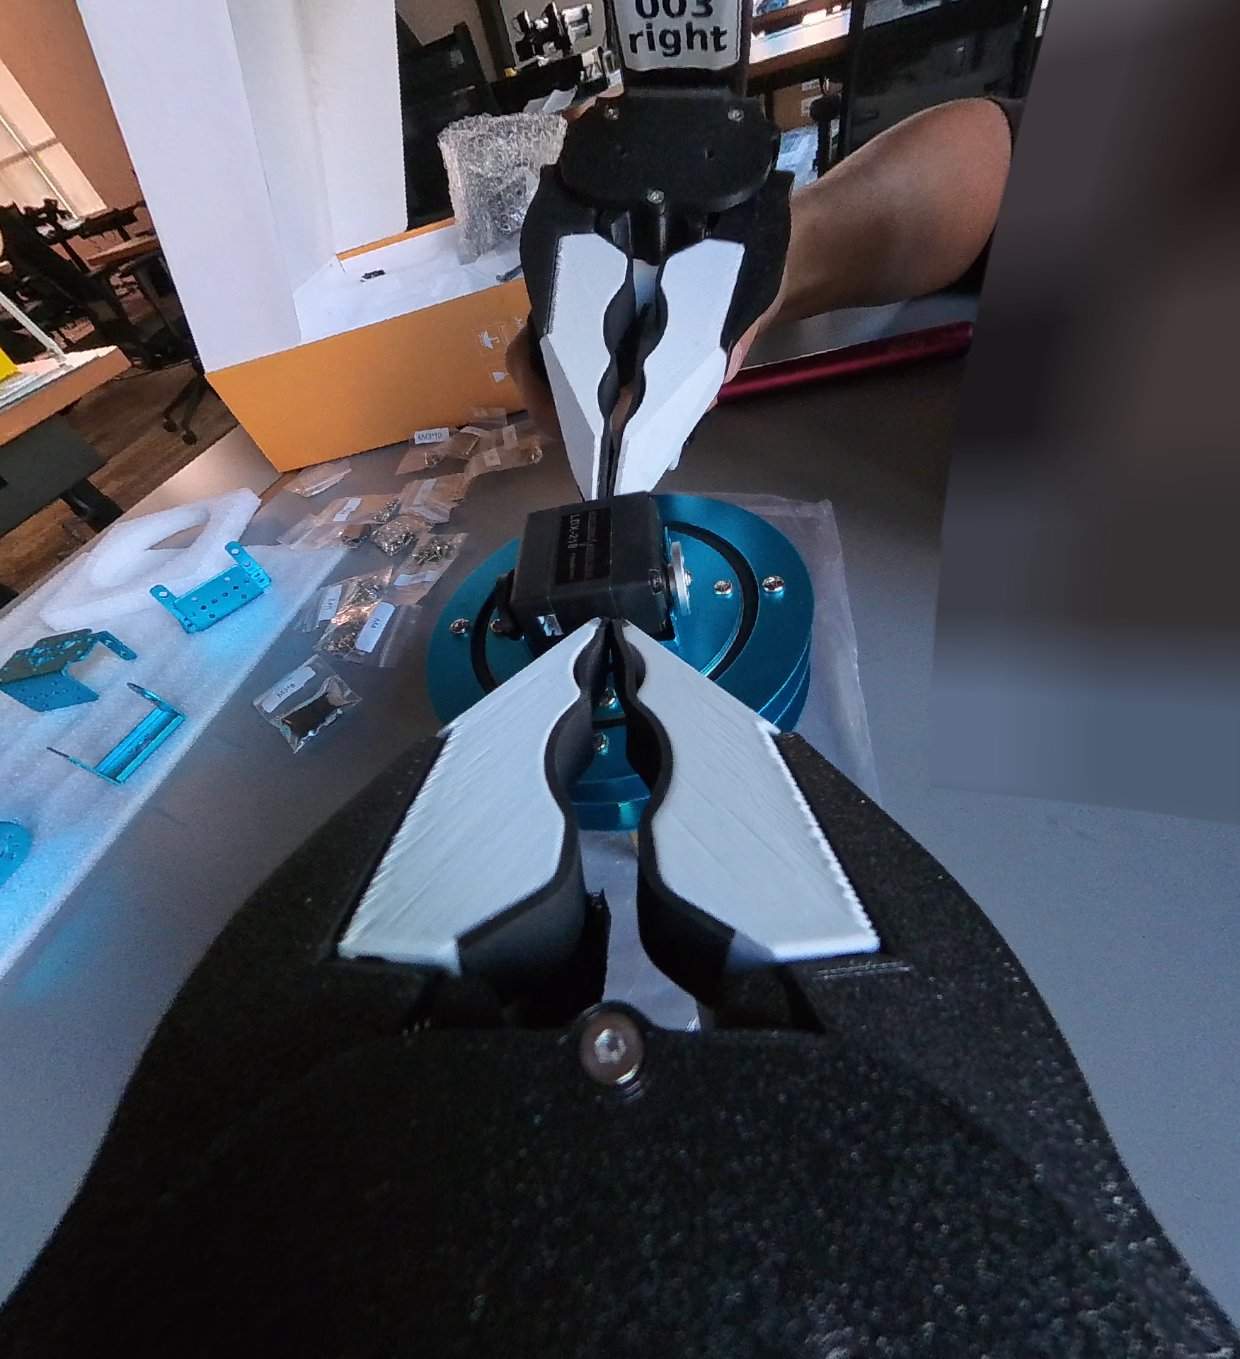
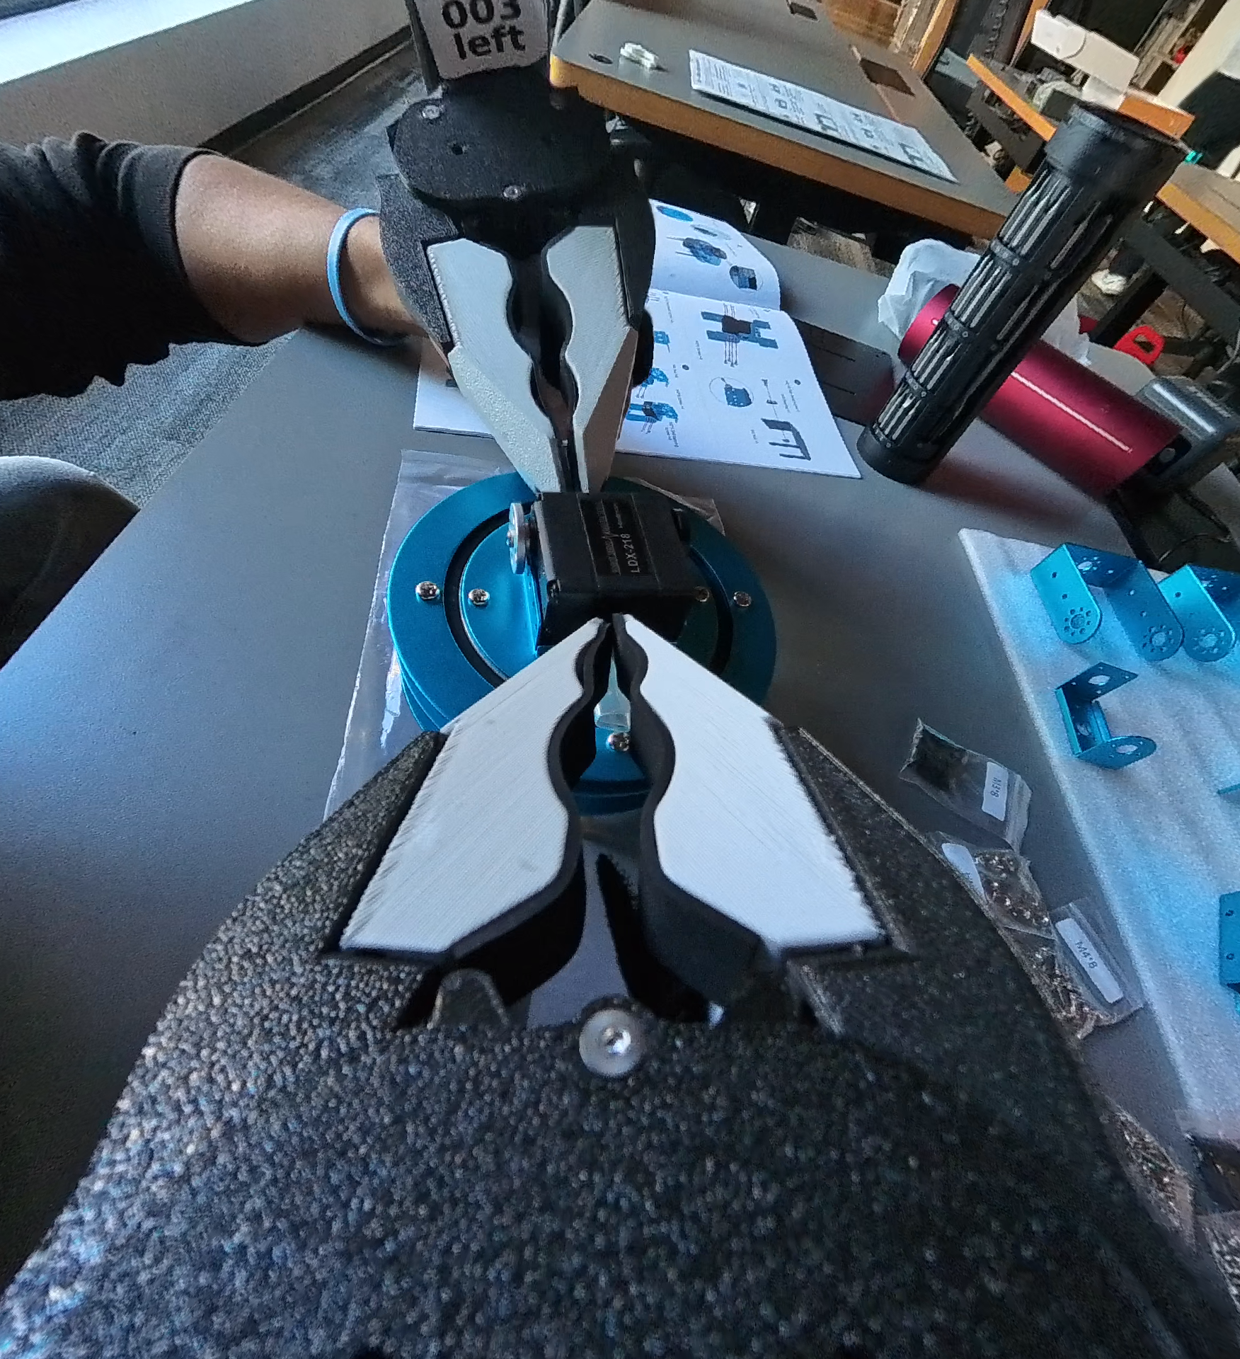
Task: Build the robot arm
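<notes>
A black servo block (image 1: 588, 562) is seen upright on a blue round base (image 1: 742, 588), which rests on a clear plastic sheet (image 1: 834, 647) on the grey table (image 1: 1080, 956); the block is met from two opposite sides. The left gripper (image 1: 608, 625) has its fingers drawn together to a thin slit at the near face of the block, tips touching it; whether anything is pinched between them cannot be told. The right gripper (image 1: 611, 482) comes from the far side in the same way, fingers nearly closed with tips against the block's top far edge; from its own view (image 2: 613, 621) a grip cannot be confirmed either.

Small clear bags of screws (image 1: 374, 581) lie scattered to the left of the base; each bag holds dark or silvery hardware. A yellow cardboard box (image 1: 352, 397) stands at the far left, with white foam and a bubble-wrap bundle (image 1: 492, 184) in it. Blue metal brackets (image 1: 212, 588) are laid out on a white foam sheet (image 1: 14, 846) along the left table edge.

In the right wrist view an open instruction booklet (image 2: 735, 382), a black cylindrical bit holder (image 2: 1007, 309) and a red case (image 2: 1058, 397) are seen behind the left gripper; bare tabletop lies to the left of the base there, up to the table edge.
</notes>
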The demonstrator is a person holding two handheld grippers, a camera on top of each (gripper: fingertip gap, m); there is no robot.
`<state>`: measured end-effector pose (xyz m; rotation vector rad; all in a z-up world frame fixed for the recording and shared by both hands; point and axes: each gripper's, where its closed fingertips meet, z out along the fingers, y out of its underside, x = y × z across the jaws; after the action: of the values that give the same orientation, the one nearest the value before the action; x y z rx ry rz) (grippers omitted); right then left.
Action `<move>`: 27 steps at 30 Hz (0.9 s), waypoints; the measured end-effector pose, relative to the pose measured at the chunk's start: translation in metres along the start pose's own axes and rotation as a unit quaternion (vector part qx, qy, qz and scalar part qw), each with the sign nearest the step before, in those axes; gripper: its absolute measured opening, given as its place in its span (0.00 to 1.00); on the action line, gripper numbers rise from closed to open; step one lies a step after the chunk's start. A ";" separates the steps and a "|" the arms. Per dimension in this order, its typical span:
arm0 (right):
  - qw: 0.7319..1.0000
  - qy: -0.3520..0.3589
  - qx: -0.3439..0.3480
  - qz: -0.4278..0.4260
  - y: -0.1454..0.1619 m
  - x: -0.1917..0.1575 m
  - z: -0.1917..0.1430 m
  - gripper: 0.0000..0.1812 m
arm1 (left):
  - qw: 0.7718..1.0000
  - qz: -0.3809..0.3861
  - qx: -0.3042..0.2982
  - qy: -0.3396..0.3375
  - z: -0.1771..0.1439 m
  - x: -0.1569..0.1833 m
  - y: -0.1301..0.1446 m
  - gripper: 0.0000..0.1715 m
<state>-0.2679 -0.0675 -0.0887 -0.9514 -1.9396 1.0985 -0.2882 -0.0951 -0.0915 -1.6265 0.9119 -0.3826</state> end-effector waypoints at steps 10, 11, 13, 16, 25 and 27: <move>1.000 -0.007 0.002 0.012 0.001 -0.001 0.001 0.00 | 1.000 0.009 -0.004 -0.003 -0.001 0.001 0.000 0.00; 1.000 -0.007 0.002 0.013 0.001 0.000 0.001 0.00 | 1.000 0.010 -0.005 -0.003 -0.001 0.001 0.000 0.00; 1.000 -0.004 0.000 0.008 0.001 0.000 0.001 0.00 | 1.000 0.013 -0.007 -0.003 -0.001 0.002 0.001 0.00; 1.000 -0.003 -0.001 0.005 0.002 0.000 0.001 0.00 | 1.000 0.010 -0.011 -0.001 -0.001 0.002 0.003 0.00; 1.000 -0.003 0.001 0.013 0.001 0.000 0.001 0.00 | 1.000 0.009 -0.007 0.000 -0.001 0.002 0.001 0.00; 1.000 -0.005 0.003 0.013 0.000 0.001 0.000 0.00 | 1.000 0.007 -0.007 0.002 0.000 0.003 0.002 0.00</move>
<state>-0.2681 -0.0671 -0.0882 -0.9712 -1.9360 1.1257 -0.2871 -0.0970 -0.0936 -1.6316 0.9302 -0.3695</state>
